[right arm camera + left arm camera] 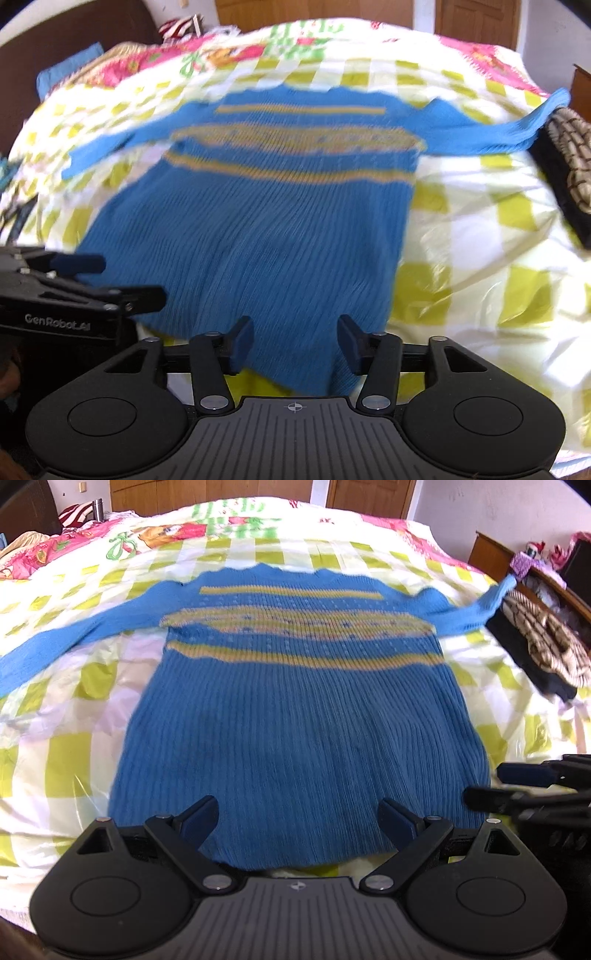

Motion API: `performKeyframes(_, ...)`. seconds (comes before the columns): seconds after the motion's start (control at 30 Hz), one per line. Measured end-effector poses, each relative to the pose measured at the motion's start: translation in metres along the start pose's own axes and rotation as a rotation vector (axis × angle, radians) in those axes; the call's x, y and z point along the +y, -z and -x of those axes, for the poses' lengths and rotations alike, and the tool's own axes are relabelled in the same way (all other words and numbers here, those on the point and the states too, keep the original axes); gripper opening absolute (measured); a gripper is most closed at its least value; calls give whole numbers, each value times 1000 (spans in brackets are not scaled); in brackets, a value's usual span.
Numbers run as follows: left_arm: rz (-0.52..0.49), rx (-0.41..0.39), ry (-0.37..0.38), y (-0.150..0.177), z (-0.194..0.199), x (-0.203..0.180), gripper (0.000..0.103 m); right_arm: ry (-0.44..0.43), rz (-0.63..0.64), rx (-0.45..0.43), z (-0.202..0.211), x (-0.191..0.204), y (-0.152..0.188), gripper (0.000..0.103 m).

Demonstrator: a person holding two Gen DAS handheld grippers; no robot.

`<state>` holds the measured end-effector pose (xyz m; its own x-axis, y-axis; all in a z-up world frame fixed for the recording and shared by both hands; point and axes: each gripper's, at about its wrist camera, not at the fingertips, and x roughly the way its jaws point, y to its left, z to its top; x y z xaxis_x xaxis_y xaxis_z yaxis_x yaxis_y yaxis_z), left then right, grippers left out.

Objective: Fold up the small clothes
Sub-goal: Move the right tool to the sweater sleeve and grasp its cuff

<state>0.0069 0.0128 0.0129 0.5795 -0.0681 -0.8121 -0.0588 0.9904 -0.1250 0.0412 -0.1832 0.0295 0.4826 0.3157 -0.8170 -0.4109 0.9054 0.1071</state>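
A blue knitted sweater [295,716] with yellow stripes across the chest lies flat on the bed, sleeves spread to both sides, hem toward me. It also shows, blurred, in the right wrist view [251,229]. My left gripper [298,821] is open over the hem, holding nothing. My right gripper [295,343] is open over the hem's right part, holding nothing. The right gripper also shows at the right edge of the left wrist view [532,786]. The left gripper shows at the left of the right wrist view [92,284].
The bed has a yellow-green and white checked cover [74,738] under a clear plastic sheet. A folded black and beige garment [543,646] lies by the sweater's right sleeve. Pink floral bedding [55,546] is at the far left. A wooden headboard [491,550] stands at the right.
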Motion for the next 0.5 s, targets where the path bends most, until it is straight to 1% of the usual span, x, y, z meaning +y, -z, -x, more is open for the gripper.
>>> performKeyframes(0.1,-1,-34,0,-13,4,6,103,7,-33,-39,2,-14,-17,50)
performKeyframes(0.17,-15,-69,-8,-26,4,10,103,29,-40,-58,-5,-24,-31,51)
performKeyframes(0.27,-44,-115,-50,-52,-7,14,103,66,-53,-80,-24,-40,-57,51)
performKeyframes(0.37,-67,-145,-81,-81,-30,20,103,81,-94,-90,-47,-61,-83,51)
performKeyframes(0.5,-101,-156,-115,-122,-78,30,103,114,-140,-101,-91,-88,-119,51)
